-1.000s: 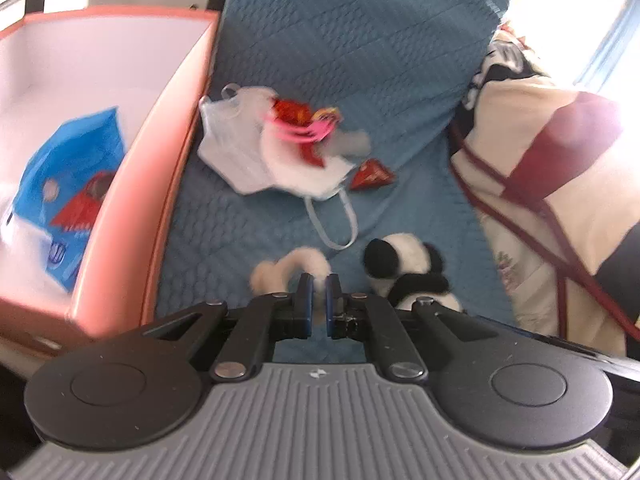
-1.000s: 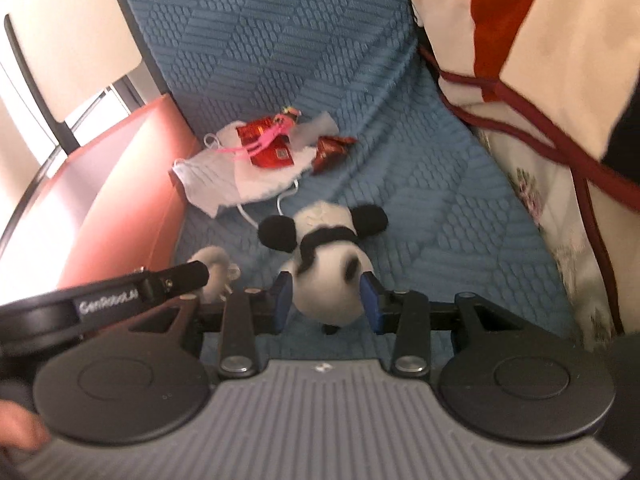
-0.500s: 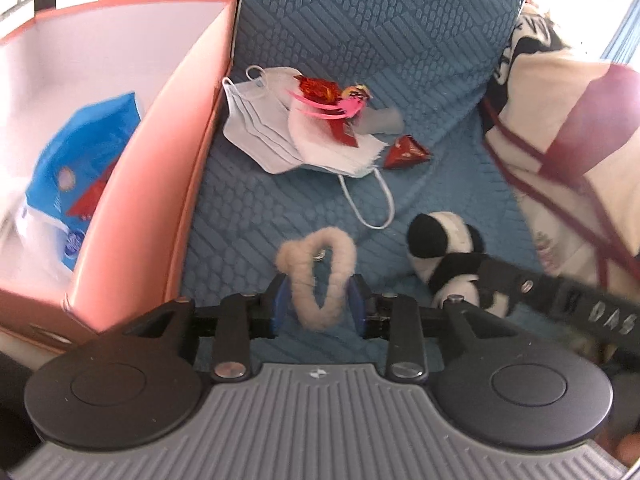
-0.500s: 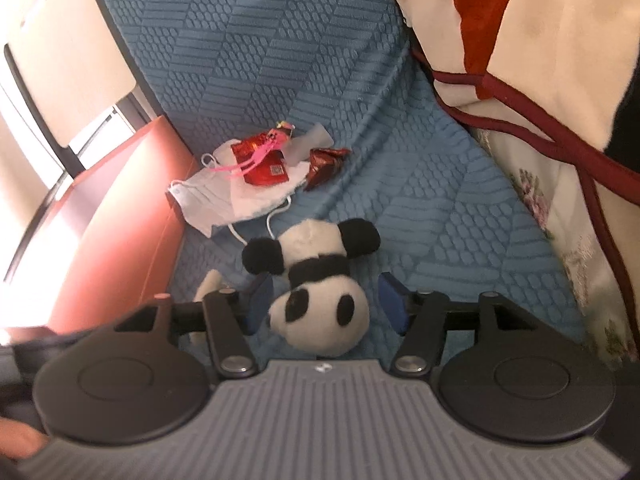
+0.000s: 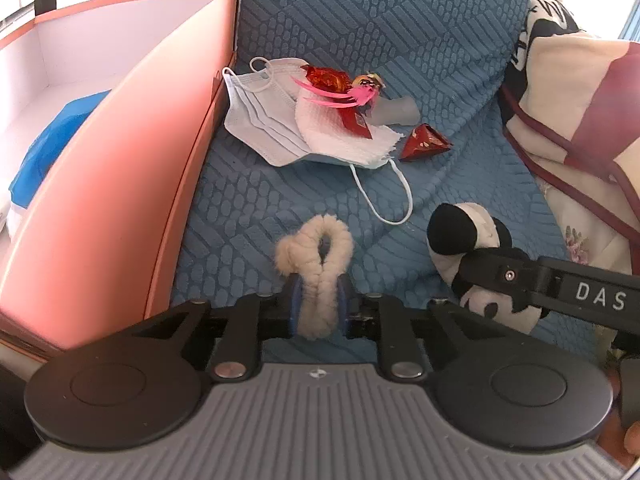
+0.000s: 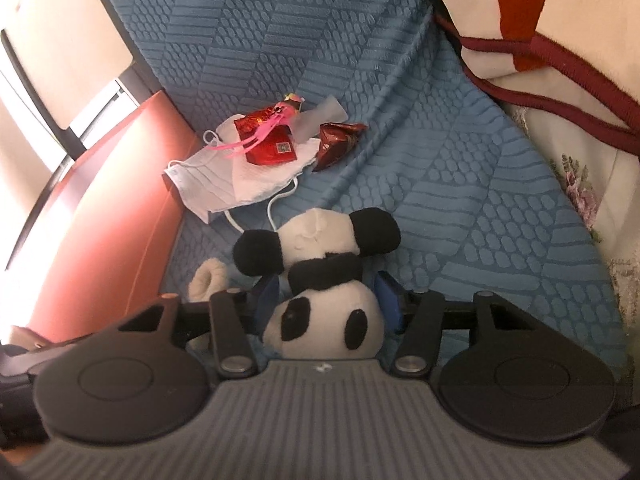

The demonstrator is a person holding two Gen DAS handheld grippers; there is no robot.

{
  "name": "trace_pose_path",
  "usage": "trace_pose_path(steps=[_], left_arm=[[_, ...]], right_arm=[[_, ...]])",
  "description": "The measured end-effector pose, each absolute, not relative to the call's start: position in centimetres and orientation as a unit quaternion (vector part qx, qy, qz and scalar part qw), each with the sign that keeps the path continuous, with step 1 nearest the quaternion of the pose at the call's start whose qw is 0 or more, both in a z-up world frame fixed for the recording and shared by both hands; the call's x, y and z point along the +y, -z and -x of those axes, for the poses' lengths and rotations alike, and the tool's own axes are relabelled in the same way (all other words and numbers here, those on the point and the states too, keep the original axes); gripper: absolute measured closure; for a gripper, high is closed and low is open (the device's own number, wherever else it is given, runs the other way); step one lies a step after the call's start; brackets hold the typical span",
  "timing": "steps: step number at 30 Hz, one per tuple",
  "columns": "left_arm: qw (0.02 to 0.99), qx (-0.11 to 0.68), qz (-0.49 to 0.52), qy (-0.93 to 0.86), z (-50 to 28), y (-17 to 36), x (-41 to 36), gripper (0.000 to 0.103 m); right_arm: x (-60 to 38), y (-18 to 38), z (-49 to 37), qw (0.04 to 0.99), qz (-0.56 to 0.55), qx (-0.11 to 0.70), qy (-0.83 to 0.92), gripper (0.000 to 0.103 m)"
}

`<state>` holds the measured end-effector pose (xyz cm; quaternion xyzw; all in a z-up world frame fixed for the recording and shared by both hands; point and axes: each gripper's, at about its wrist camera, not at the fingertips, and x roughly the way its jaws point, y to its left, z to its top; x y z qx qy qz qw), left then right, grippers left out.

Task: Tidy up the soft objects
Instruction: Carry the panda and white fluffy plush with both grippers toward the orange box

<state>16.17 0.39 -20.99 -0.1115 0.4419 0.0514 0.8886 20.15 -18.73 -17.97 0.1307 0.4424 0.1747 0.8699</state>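
Your left gripper [image 5: 318,306] has its blue-padded jaws pinched on the cream fluffy looped hair tie [image 5: 316,268], whose loop sticks out forward past the fingertips over the blue textured sofa cover [image 5: 400,40]. Your right gripper [image 6: 328,300] has its jaws set on either side of the black-and-white plush panda [image 6: 324,280], pads touching the toy's body, head toward the camera and black limbs pointing away. The two toys sit just beside each other near the front edge of the seat.

To your left the orange cardboard box [image 5: 120,168] stands against the seat's left edge; a blue plastic packet [image 5: 52,148] lies inside it. Farther back on the seat lies a white pleated face mask [image 5: 264,120] under a white paper napkin [image 5: 340,128], with red foil wrappers [image 6: 268,140] and a pink feathery clip [image 5: 344,94] on top. A cream-and-maroon blanket [image 5: 580,92] fills the seat's right edge.
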Motion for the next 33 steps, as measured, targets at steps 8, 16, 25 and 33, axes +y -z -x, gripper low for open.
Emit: trace_pose_path(steps=[8, 16, 25, 33], left_arm=[[0.893, 0.434, 0.109, -0.056, -16.1, 20.2, 0.7, 0.093], [0.903, 0.412, 0.116, -0.028, -15.1, 17.9, 0.3, 0.095], [0.906, 0.401, 0.133, -0.015, -14.3, 16.3, 0.5, 0.096], [0.911, 0.393, 0.129, -0.001, -13.8, 14.4, 0.3, 0.096]], right_arm=[[-17.9, 17.3, -19.5, 0.871, -0.099, 0.445, -0.18, 0.052], [-17.4, 16.5, -18.2, 0.881, -0.067, 0.437, -0.169, 0.055], [-18.2, 15.2, -17.2, 0.894, -0.077, 0.412, -0.157, 0.055], [-18.6, 14.4, -16.1, 0.89, -0.096, 0.419, -0.151, 0.055]])
